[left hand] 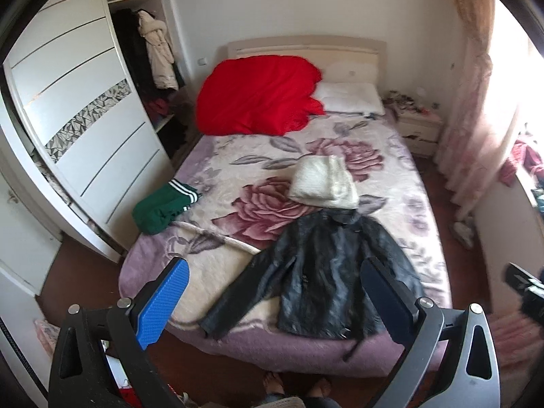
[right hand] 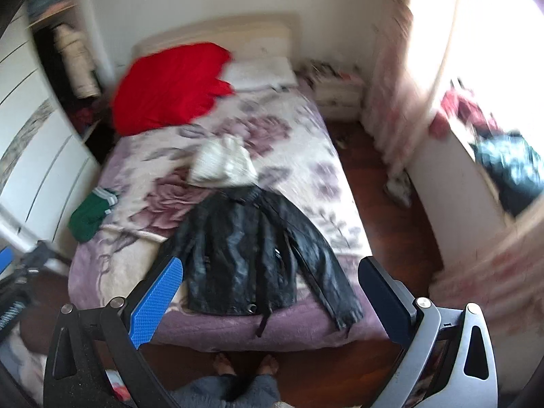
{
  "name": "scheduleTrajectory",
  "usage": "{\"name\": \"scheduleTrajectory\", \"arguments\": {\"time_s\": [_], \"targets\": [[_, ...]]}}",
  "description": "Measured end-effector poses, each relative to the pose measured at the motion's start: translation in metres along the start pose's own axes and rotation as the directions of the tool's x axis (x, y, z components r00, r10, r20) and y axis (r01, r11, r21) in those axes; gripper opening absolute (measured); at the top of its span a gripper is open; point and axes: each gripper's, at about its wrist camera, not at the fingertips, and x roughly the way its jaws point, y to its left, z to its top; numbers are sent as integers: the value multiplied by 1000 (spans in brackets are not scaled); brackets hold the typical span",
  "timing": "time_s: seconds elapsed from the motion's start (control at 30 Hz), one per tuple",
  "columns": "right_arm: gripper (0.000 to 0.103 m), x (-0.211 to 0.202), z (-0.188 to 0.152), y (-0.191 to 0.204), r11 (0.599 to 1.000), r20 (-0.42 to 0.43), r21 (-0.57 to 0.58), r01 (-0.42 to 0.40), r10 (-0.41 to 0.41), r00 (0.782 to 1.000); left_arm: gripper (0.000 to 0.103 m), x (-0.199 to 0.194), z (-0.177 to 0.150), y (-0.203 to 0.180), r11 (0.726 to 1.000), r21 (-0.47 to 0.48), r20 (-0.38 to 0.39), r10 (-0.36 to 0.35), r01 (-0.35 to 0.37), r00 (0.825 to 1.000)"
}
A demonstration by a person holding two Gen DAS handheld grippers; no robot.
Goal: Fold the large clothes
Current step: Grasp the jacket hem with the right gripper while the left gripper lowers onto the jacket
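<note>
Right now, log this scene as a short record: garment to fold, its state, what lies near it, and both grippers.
garment: black leather jacket, spread flat at the foot of the floral-blanket bed
sleeves: both spread outward
near collar: folded white fuzzy sweater
bed's wardrobe-side edge: green garment with white stripes
left gripper: open, holding nothing
right gripper: open, holding nothing

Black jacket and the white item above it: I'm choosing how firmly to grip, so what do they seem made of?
Jacket: looks like leather or faux leather, glossy with creased highlights. White item: seems fuzzy knit or fleece, matte and nubbly; blur leaves it uncertain.
</note>
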Motion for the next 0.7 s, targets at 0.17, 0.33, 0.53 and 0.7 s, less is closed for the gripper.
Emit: {"name": "scheduleTrajectory", "arguments": {"time_s": [0.17, 0.33, 0.53, 0.7], "targets": [[99, 133, -27, -99, 966, -153, 243, 85, -48, 987, 103, 108, -31, -26, 999, 14, -127, 53, -52, 990], [76, 292, -108, -210, 877, -346, 446, 178, -15, 938, 103, 211, -83, -57, 990, 105, -267, 123, -98, 956], [77, 442, -230, -330, 703, -461, 651, 286, 66, 885, 103, 310, -150, -85, 982, 162, -384, 155, -99, 910], [78, 514, -338, -373, 413, -365, 882, 227, 295, 883, 103, 371, -186, -119, 973, 215, -443, 178, -89, 879]]}}
